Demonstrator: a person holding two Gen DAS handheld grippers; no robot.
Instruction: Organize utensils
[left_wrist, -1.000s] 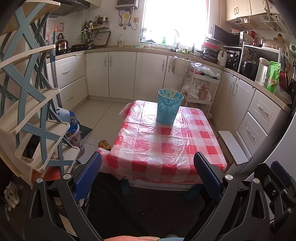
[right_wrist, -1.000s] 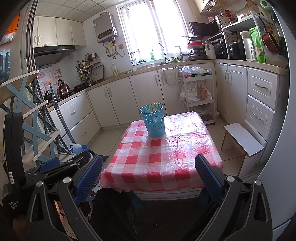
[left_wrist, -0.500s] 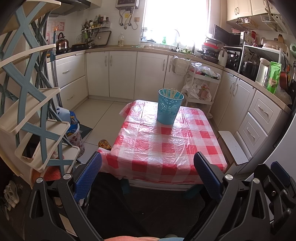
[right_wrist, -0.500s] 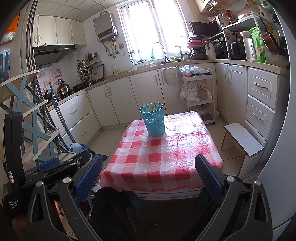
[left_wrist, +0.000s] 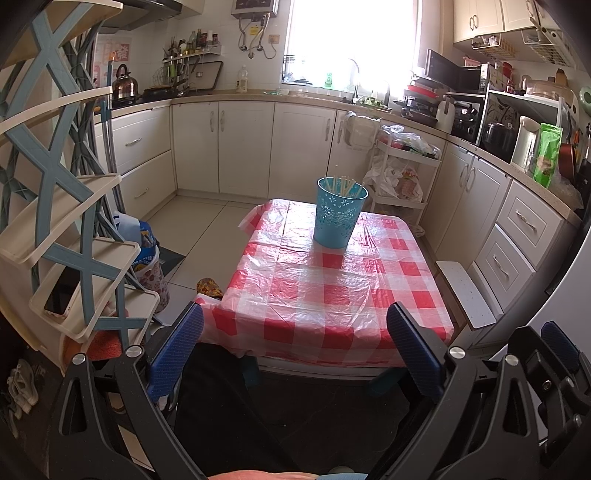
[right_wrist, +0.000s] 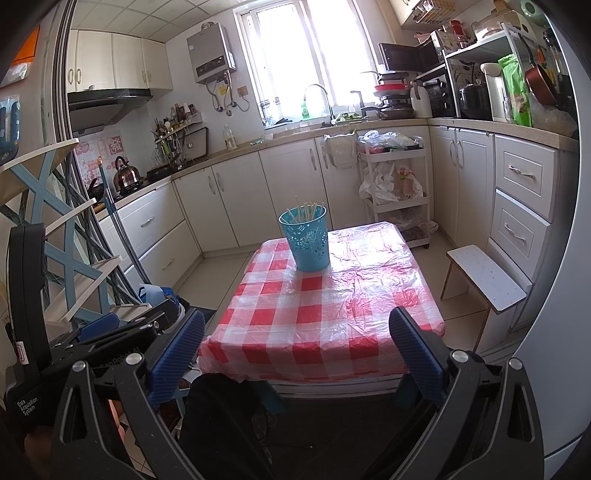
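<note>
A turquoise perforated holder (left_wrist: 339, 213) (right_wrist: 307, 238) stands upright on the far part of a table with a red-and-white checked cover (left_wrist: 332, 291) (right_wrist: 325, 306). Several pale chopsticks (left_wrist: 343, 184) (right_wrist: 306, 211) stick up out of it. A thin pair of chopsticks (left_wrist: 366, 233) seems to lie on the cloth just right of the holder. My left gripper (left_wrist: 295, 347) is open and empty, held back from the table's near edge. My right gripper (right_wrist: 297, 347) is also open and empty, at the same distance. The left gripper's body (right_wrist: 92, 332) shows at the lower left of the right wrist view.
A blue-and-cream tiered rack (left_wrist: 62, 221) stands close on the left. White cabinets (left_wrist: 240, 144) line the back and right walls. A white trolley with bags (left_wrist: 402, 173) is behind the table, and a small white stool (right_wrist: 484, 277) is to its right. A dark seat back (left_wrist: 221, 406) is just below the grippers.
</note>
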